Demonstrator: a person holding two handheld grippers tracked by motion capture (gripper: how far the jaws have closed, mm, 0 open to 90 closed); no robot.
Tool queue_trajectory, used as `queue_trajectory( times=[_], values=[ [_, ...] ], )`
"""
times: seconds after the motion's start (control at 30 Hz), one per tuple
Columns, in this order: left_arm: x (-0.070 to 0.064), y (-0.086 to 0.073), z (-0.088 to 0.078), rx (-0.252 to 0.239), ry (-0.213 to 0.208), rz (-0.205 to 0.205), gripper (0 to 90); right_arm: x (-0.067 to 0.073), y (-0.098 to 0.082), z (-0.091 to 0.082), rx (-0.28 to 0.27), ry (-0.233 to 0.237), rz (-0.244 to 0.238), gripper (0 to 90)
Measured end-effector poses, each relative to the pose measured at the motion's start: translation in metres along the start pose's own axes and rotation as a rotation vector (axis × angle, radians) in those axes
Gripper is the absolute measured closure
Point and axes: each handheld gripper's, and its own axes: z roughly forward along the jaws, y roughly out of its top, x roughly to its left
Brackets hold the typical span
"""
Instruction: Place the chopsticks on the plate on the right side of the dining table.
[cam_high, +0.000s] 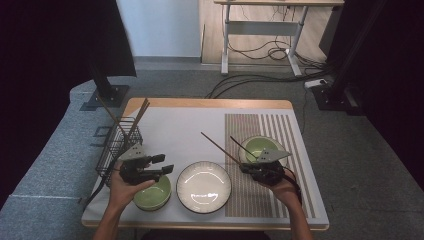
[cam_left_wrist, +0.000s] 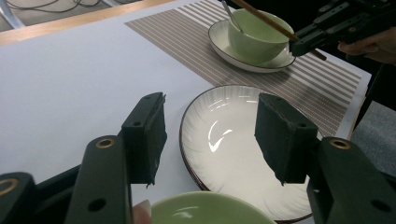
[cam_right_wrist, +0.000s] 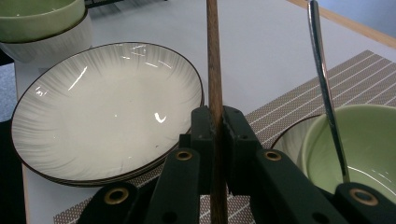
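On the right side of the table, the right gripper (cam_high: 250, 169) is sitting in the person's hand beside the striped mat's (cam_high: 295, 150) green bowl (cam_high: 261, 146) — its jaws are clamped together on a wooden chopstick (cam_high: 217, 146). That chopstick is running as a long thin stick from the jaws up and to the left in the high view, slanting over the mat toward the middle of the table, with its far tip well clear of the white plate (cam_high: 204, 186). A metal spoon (cam_right_wrist: 324, 88) is leaning in the green bowl just beside it.

At the left, the left gripper (cam_high: 164, 165) is being held level above a second green bowl (cam_high: 155, 194) — jaws standing wide apart with nothing between them, pointing across the white plate. A wire basket (cam_high: 116, 147) is holding more chopsticks behind it.
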Motion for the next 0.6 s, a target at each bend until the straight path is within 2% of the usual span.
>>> queue_trajectory(
  times=[0.3,0.4,0.5,0.6],
  values=[
    [-0.002,-0.001,0.000,0.003,0.003,0.001,43.3,-0.004,-0.004,-0.016,-0.036,-0.043,0.049,84.4],
    [-0.003,-0.001,-0.002,-0.006,0.004,-0.010,43.3,-0.005,-0.005,-0.020,-0.042,-0.065,0.058,84.4],
    [-0.004,0.000,-0.003,-0.013,-0.011,-0.022,43.4,-0.007,-0.005,-0.022,-0.044,-0.077,0.061,84.4],
    [-0.003,0.000,-0.004,-0.012,0.000,-0.028,43.4,-0.008,-0.008,-0.026,-0.047,-0.080,0.067,84.4]
  ],
)
